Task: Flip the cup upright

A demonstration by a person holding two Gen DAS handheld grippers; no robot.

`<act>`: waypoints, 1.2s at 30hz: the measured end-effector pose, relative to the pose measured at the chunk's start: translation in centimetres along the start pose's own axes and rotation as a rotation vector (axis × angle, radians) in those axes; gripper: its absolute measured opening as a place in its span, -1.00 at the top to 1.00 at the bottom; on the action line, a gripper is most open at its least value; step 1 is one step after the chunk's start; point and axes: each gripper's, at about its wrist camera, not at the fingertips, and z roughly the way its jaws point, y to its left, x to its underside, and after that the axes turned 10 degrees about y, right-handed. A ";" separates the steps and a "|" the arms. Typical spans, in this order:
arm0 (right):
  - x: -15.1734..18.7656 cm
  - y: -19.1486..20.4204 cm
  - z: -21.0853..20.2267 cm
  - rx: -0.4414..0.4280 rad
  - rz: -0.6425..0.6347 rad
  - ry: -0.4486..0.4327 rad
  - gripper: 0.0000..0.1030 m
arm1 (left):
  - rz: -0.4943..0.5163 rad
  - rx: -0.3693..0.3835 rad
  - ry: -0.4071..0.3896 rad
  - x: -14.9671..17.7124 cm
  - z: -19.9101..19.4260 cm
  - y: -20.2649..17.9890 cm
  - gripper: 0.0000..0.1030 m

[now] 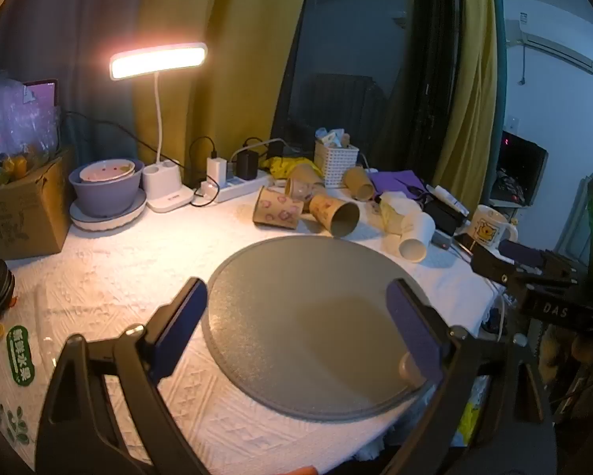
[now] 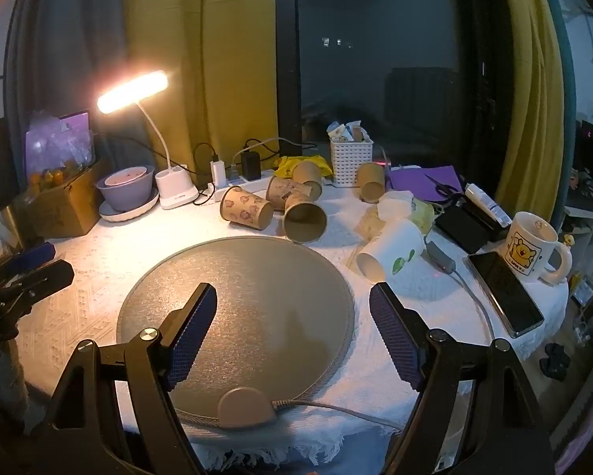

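Observation:
Several brown paper cups lie on their sides behind a round grey mat; the nearest one has its mouth toward me and also shows in the left wrist view. A white paper cup lies on its side at the mat's right, also in the left wrist view. My right gripper is open and empty above the mat's near half. My left gripper is open and empty above the mat. The right gripper's tip appears at the left view's right edge.
A lit desk lamp, a purple bowl on a plate, a power strip, a white basket, a yellow-bear mug, a phone and a cardboard box ring the white-clothed table. A cabled beige puck sits at the mat's near edge.

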 end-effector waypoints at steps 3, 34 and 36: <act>0.0 0.0 0.0 0.000 -0.001 0.000 -0.60 | -0.001 0.000 -0.001 0.0 0.0 0.0 -0.80; -0.2 0.7 0.1 -0.051 -0.008 0.003 -0.60 | -0.026 -0.020 0.031 0.1 1.5 0.5 -0.80; -0.1 0.5 0.4 -0.062 -0.005 0.007 -0.60 | -0.033 -0.021 0.068 0.0 1.9 0.3 -0.80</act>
